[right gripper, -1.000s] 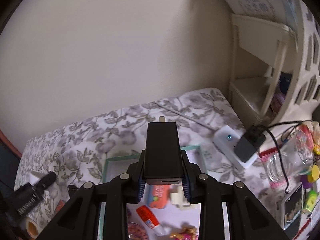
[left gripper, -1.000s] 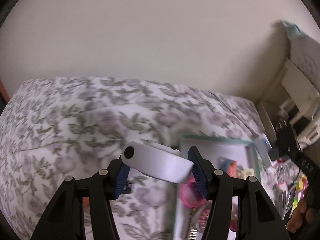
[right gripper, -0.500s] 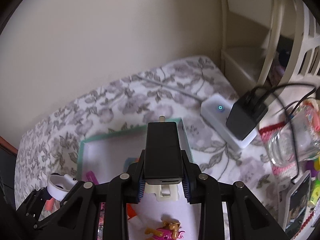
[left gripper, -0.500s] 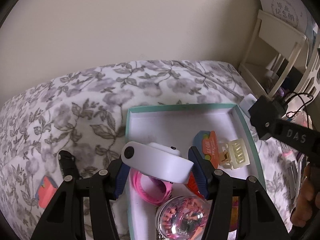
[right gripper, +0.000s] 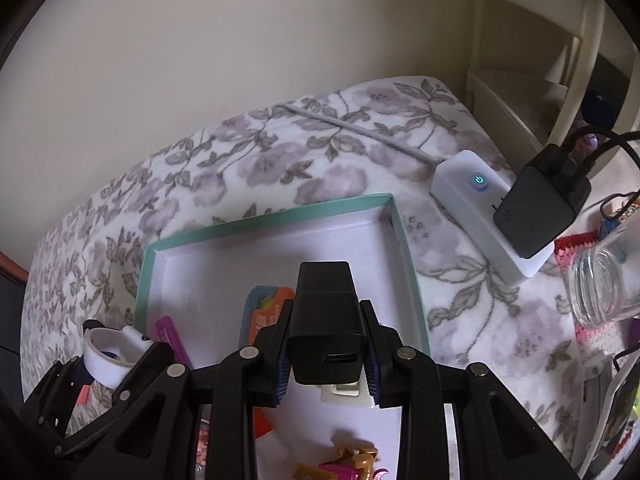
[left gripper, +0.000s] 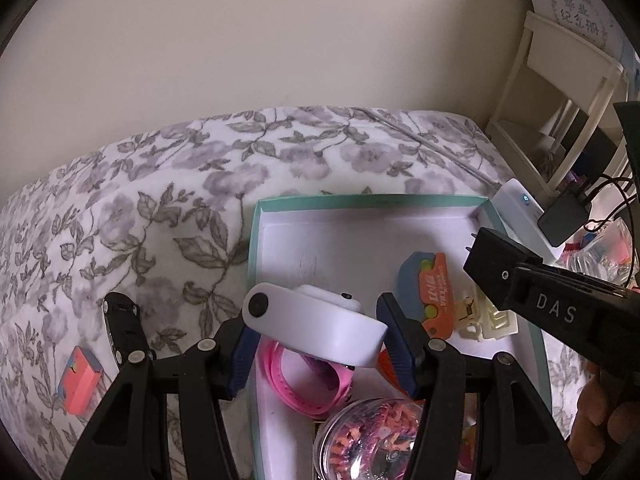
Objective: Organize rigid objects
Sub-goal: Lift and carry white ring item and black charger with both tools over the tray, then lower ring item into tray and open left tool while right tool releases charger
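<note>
My left gripper (left gripper: 316,334) is shut on a white ring-shaped object (left gripper: 320,320), holding it over the left edge of a shallow white box with a teal rim (left gripper: 372,199). The right gripper (right gripper: 326,346) is shut on a black charger block (right gripper: 325,308), its port facing the camera, above the box's (right gripper: 264,222) right half. In the left wrist view the charger (left gripper: 494,260) hangs over the box's right side. The right wrist view shows the ring (right gripper: 105,356) at the lower left.
Inside the box lie a pink band (left gripper: 304,384), an orange card (left gripper: 434,294), a cream clip (left gripper: 490,322) and a clear globe (left gripper: 372,440). A black item (left gripper: 122,328) and an orange block (left gripper: 80,380) lie on the floral cloth. A power strip (right gripper: 472,204) and a jar (right gripper: 608,288) stand to the right.
Both grippers have sunk toward the box with their loads still held. The left one also swung right, from above the cloth to the box's left edge.
</note>
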`<action>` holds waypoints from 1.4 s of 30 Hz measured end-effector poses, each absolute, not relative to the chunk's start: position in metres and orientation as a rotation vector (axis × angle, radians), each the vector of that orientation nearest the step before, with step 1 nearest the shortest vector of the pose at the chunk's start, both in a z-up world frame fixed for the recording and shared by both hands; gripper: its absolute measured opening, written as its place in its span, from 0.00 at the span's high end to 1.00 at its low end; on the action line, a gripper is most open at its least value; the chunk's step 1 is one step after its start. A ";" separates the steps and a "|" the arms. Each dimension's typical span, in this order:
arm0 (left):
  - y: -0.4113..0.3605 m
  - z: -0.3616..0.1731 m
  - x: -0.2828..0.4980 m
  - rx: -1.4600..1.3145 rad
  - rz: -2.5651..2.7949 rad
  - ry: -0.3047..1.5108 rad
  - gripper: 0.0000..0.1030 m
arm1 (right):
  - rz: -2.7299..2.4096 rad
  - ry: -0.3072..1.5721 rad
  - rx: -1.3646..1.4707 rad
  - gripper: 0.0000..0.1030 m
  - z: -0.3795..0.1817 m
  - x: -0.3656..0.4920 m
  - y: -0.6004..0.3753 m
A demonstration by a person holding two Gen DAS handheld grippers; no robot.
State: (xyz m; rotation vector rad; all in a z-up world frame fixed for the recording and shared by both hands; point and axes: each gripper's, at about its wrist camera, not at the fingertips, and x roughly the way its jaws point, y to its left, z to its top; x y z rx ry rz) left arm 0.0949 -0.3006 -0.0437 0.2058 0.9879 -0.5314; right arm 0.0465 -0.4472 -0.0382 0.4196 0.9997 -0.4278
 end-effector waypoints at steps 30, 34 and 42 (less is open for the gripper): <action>-0.297 -0.043 0.099 0.215 -0.528 1.005 0.42 | -0.450 0.999 0.394 0.46 -0.029 0.047 -0.442; -0.293 -0.037 0.101 0.202 -0.525 0.994 0.41 | -0.448 0.989 0.382 0.39 -0.027 0.047 -0.440; -0.277 -0.024 0.111 0.152 -0.479 0.970 0.39 | -0.458 0.972 0.383 0.34 -0.024 0.045 -0.442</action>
